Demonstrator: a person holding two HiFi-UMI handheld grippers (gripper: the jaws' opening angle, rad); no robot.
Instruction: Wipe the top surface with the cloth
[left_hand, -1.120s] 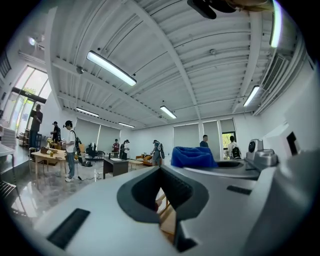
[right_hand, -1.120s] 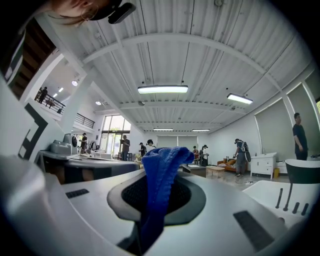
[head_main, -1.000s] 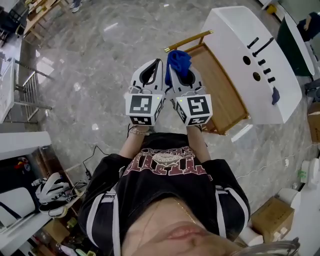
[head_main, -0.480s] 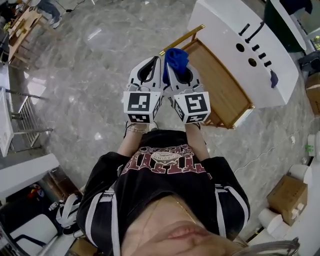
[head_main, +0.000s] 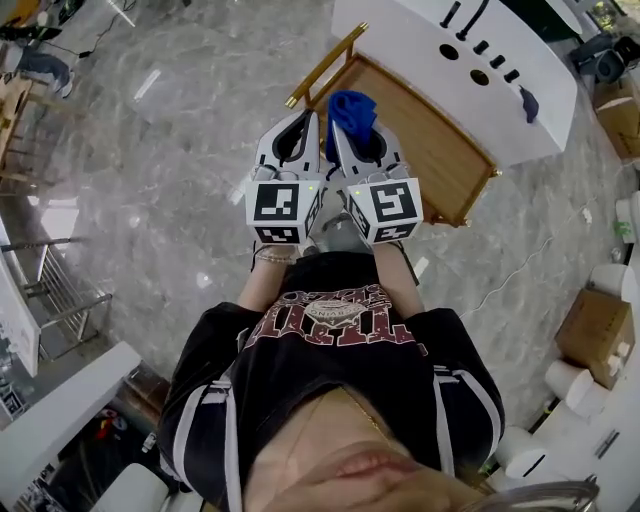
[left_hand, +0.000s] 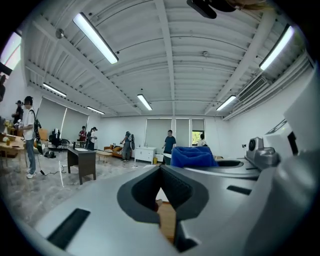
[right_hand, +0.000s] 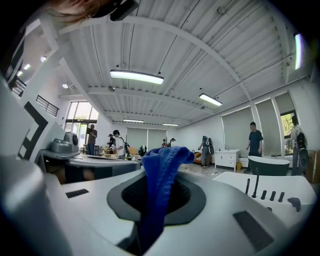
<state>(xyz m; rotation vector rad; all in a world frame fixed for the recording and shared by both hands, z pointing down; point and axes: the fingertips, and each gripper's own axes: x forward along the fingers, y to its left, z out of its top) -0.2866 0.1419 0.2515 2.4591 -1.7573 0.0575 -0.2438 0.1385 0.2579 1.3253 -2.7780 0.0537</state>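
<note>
Nearest the head camera is the person's black shirt (head_main: 330, 370) with red print across the chest, both forearms reaching forward from it. The two grippers are held side by side, almost touching, their marker cubes facing up. The left hand-held gripper (head_main: 312, 120) has its jaws pressed together at the tips; its own view shows nothing between them, only a sliver of brown wood seen through the gap lower down. The right hand-held gripper (head_main: 338, 128) is pinching the blue cloth (head_main: 353, 108): in its own view the fabric runs up between the closed jaws and bunches in a soft fold above the tips. From the head view the cloth hangs over the near left corner of the wooden worktop (head_main: 432, 150), but whether it touches the wood cannot be told. The worktop has a raised wooden rim and a gold-coloured leg (head_main: 322, 68) at its far left corner. Just beyond it stands a white fixture (head_main: 420, 45) with black slots and round holes in its top and a small dark blue object (head_main: 528, 103) at its right edge. Grey marble floor (head_main: 170, 150) spreads to the left, and a cardboard box (head_main: 590, 335) sits off to the right. Far across the room, in both gripper views, several people stand under long ceiling lights.
</note>
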